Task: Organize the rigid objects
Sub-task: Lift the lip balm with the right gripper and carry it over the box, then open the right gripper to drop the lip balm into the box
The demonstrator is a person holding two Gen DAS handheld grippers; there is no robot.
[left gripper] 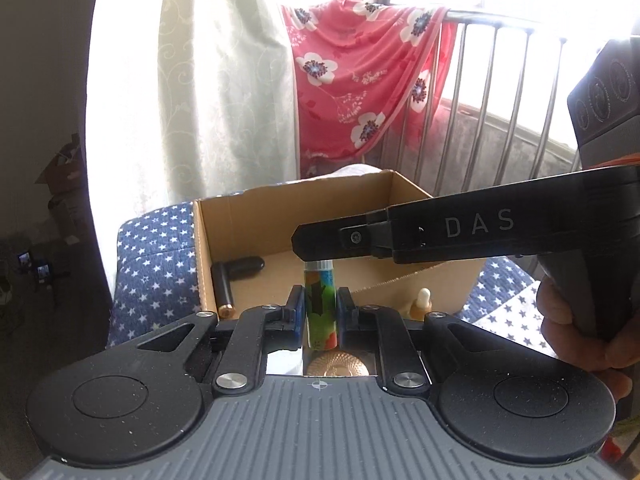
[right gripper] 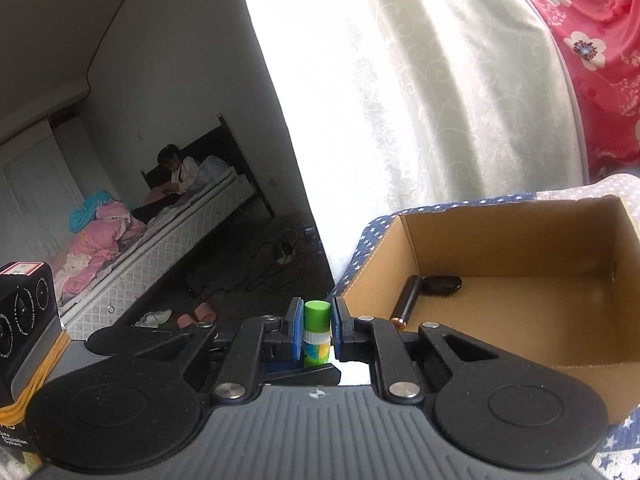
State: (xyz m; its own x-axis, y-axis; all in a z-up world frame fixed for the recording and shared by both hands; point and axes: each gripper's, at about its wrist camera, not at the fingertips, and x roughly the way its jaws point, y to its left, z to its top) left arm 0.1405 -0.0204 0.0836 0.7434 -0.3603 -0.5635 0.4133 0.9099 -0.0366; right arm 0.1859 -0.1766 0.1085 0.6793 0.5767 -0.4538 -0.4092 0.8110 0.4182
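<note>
A slim tube (left gripper: pixel 319 308) with a green, orange and blue print stands upright between the pads of my left gripper (left gripper: pixel 319 312), which is shut on its body. My right gripper (left gripper: pixel 318 256) reaches in from the right over the tube's top end. In the right wrist view my right gripper (right gripper: pixel 317 320) is shut on the tube's green cap (right gripper: pixel 317 312). The tube hangs just in front of an open cardboard box (left gripper: pixel 296 196) (right gripper: pixel 500 236). A black cylinder with a copper end (left gripper: pixel 224 288) (right gripper: pixel 408 298) and a black oval object (left gripper: pixel 246 266) (right gripper: pixel 442 284) lie in the box.
The box sits on a blue star-print cover (left gripper: pixel 156 256). A small bottle with a white dropper top (left gripper: pixel 424 300) stands beside the box's near corner. Behind are a pale curtain (left gripper: pixel 224 92), a red floral cloth (left gripper: pixel 360 76) on a metal railing (left gripper: pixel 500 100), and a hand (left gripper: pixel 576 332).
</note>
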